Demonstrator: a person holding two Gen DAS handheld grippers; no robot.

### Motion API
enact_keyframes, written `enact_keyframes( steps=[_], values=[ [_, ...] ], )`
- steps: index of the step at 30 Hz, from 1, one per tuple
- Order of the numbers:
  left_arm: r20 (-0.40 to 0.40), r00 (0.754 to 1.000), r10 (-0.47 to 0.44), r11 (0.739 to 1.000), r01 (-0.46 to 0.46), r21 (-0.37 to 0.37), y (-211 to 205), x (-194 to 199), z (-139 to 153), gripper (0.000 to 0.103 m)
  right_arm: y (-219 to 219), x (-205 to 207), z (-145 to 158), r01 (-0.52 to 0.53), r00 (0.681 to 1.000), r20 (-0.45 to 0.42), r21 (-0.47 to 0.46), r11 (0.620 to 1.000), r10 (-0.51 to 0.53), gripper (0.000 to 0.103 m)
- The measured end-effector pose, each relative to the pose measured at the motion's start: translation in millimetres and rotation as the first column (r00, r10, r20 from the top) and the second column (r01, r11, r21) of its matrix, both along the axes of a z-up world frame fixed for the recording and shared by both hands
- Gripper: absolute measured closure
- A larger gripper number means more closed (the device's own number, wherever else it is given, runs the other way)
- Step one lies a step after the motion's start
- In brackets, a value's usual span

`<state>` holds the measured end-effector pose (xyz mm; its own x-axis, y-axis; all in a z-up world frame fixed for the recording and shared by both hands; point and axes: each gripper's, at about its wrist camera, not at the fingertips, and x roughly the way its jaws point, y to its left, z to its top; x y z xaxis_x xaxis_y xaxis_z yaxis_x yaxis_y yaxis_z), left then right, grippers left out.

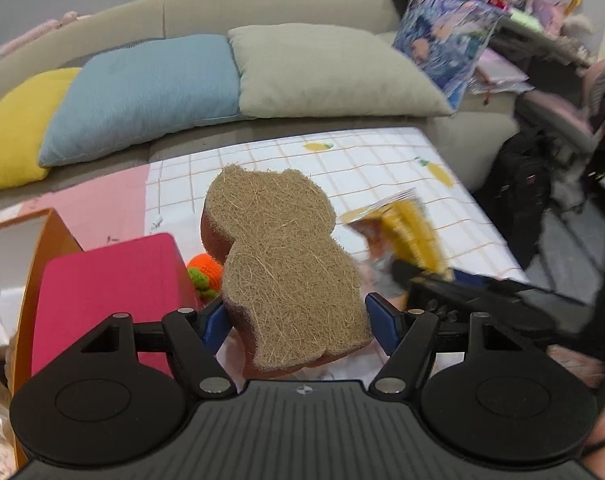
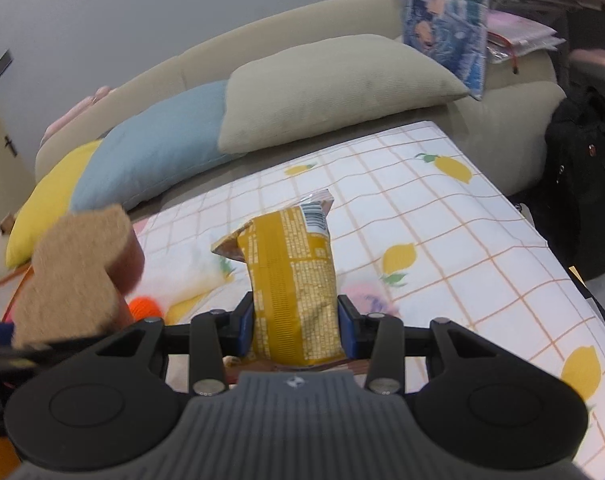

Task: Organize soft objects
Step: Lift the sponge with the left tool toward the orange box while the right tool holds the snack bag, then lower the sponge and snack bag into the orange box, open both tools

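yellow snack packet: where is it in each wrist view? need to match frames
Left wrist: yellow snack packet right of centre, blurred, beyond the bear-shaped sponge.
Right wrist: centre, upright in the right gripper.
Shared landmark: blue cushion on the sofa.

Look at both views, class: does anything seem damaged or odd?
The yellow snack packet gripped in the right tongs is crumpled, its top torn open. The sponge in the left tongs looks intact.

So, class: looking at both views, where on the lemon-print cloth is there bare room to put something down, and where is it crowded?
Bare: the lemon-print cloth to the right of the yellow packet, up to the beige cushion. Crowded: the left, by the orange knitted toy, pink box and bear-shaped sponge.
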<state>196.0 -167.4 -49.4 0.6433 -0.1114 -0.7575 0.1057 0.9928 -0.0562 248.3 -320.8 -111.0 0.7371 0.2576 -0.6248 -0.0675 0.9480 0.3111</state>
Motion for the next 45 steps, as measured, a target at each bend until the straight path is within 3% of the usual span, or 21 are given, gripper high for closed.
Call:
enact_keyframes(
  steps=[5,12,19,28,38,45],
  values=[
    [-0.006,1.000,-0.029,0.999,0.028,-0.027,24.5,-30.8,10.7,0.023,6.4,-27.1,8.5,0.003,0.998,-0.066,-0.015,1.000,-0.004,0.062],
    [-0.011,0.997,-0.073,0.994,0.072,-0.087,59.5,-74.1,20.3,0.023,10.2,-78.5,20.0,0.036,0.983,-0.180,0.061,0.997,-0.024,0.062],
    [-0.036,0.999,-0.032,0.992,0.027,-0.123,103.3,-111.2,24.1,0.023,34.8,-125.3,24.5,0.021,0.952,-0.304,0.153,0.988,0.027,0.062],
    [-0.002,0.994,0.108,0.982,-0.107,-0.153,170.6,-140.9,31.6,0.023,97.8,-152.3,76.5,-0.151,0.972,-0.170,0.087,0.985,0.164,0.062],
    [0.038,0.965,0.258,0.958,-0.251,-0.136,252.6,-140.0,42.5,0.023,209.0,-125.7,107.4,-0.409,0.910,-0.079,-0.002,0.912,0.408,0.062],
    [0.033,0.958,0.285,0.958,-0.283,-0.047,287.7,-104.3,40.8,0.023,280.3,-77.8,114.9,-0.464,0.886,-0.057,-0.109,0.879,0.460,0.062]
  ],
)
